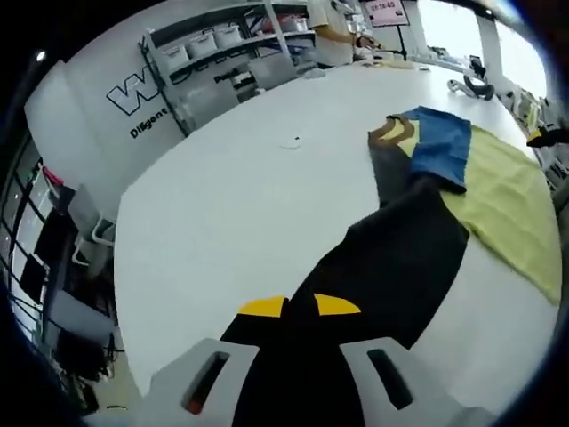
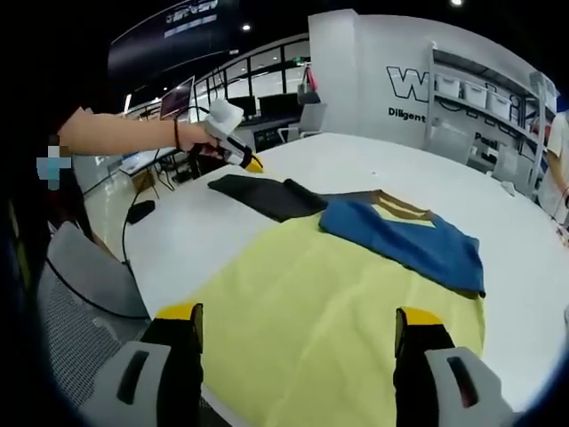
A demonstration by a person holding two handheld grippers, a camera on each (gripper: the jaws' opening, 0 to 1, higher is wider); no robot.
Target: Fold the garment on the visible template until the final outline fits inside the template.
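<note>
One gripper (image 1: 300, 307) clamps the garment (image 1: 391, 258)'s sleeve.

White storage bins (image 1: 209, 40) line metal shelving (image 1: 233, 53) beside a lettered wall (image 2: 418, 84); a mesh chair (image 2: 76, 302) stands near the table.

The dark sleeve (image 1: 373, 267) of the garment is cut off at the bottom edge of the left gripper view, where it is covered between the left gripper's (image 1: 300, 307) yellow fingertips (image 1: 262, 307). In the right gripper view, the yellow template (image 2: 302, 320) is cut off at the bottom edge, and part of it is hidden beneath the blue garment (image 2: 404, 240). A small object (image 1: 291, 142) on the white table (image 1: 222, 205) is too small to be identified.
</note>
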